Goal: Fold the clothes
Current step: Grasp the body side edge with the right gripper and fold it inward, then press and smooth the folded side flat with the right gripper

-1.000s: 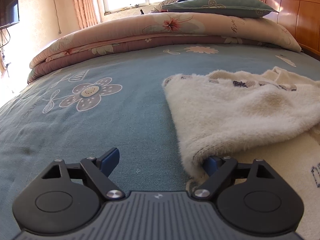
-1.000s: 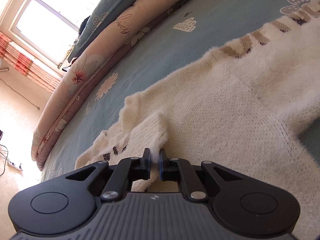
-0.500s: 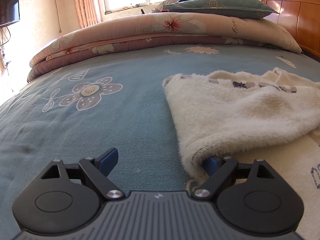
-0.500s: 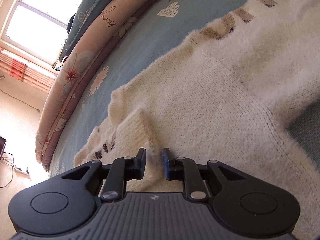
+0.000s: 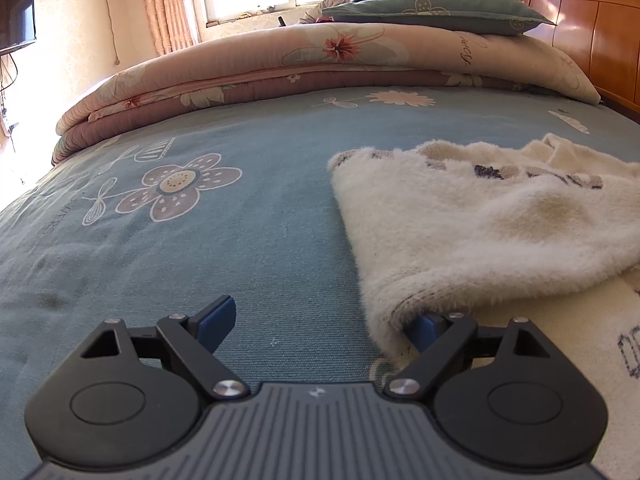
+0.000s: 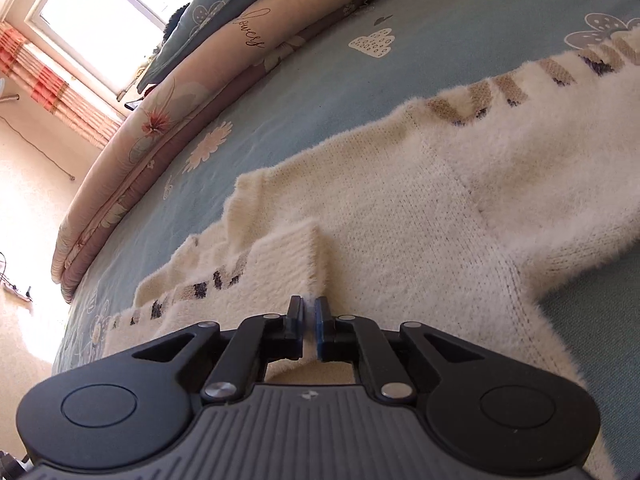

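A fluffy cream sweater (image 5: 480,232) with beige and navy marks lies spread on the blue bed sheet (image 5: 240,240), with one part folded over. My left gripper (image 5: 324,316) stands wide open low over the sheet at the sweater's near left corner. Its right fingertip (image 5: 430,324) is tucked under the fuzzy edge, and its left fingertip is over bare sheet. In the right wrist view the sweater (image 6: 460,200) fills the middle. My right gripper (image 6: 307,306) is shut on a raised ridge of its knitted cloth.
A folded pink floral quilt (image 5: 320,64) with a blue-grey pillow (image 5: 432,12) on top lies across the far side of the bed. A wooden headboard (image 5: 592,28) stands at the right. The bed's edge drops to the floor (image 6: 24,240) at the left.
The right gripper's fingers parted slightly half a second ago and are now closed tight on the sweater ridge; its view shifted a little. The left gripper has hardly moved.
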### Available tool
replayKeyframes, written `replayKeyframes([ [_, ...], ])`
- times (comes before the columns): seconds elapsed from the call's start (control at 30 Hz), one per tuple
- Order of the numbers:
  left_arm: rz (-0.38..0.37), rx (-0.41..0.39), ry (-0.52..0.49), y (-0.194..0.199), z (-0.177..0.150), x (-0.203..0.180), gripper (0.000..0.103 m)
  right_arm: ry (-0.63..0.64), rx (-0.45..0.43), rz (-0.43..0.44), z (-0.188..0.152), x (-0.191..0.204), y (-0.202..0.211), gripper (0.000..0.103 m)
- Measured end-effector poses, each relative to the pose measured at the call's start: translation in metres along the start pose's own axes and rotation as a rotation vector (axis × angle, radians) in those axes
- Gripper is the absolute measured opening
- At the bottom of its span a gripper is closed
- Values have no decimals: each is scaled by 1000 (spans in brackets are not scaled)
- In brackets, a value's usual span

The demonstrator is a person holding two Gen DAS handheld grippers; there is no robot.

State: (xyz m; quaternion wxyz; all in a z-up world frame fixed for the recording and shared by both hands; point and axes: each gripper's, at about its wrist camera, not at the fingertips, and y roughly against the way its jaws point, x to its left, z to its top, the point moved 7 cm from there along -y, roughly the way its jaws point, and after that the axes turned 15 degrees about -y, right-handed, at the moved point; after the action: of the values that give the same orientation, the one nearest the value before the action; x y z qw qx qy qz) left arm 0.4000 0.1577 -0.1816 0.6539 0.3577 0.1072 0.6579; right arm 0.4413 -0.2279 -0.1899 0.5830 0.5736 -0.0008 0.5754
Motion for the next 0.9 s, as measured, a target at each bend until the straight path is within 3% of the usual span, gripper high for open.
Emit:
replayKeyframes([
  [0.1, -42, 0, -35, 13, 6, 0, 88, 72, -36, -68, 1, 2, 7, 11],
  [0.3, -150, -94, -42, 59, 27, -1, 88, 274, -73, -43, 4, 52, 38, 11],
  [0.43, -242, -167, -81, 77, 41, -16, 88, 359, -64, -22, -5, 84, 44, 19],
  [0.73, -448, -24, -101, 49, 34, -54, 88, 450, 63, -8, -47, 114, 27, 22],
  [0.9, -511, -4, 1, 53, 44, -38, 88, 513, 124, 9, -58, 138, 18, 24],
])
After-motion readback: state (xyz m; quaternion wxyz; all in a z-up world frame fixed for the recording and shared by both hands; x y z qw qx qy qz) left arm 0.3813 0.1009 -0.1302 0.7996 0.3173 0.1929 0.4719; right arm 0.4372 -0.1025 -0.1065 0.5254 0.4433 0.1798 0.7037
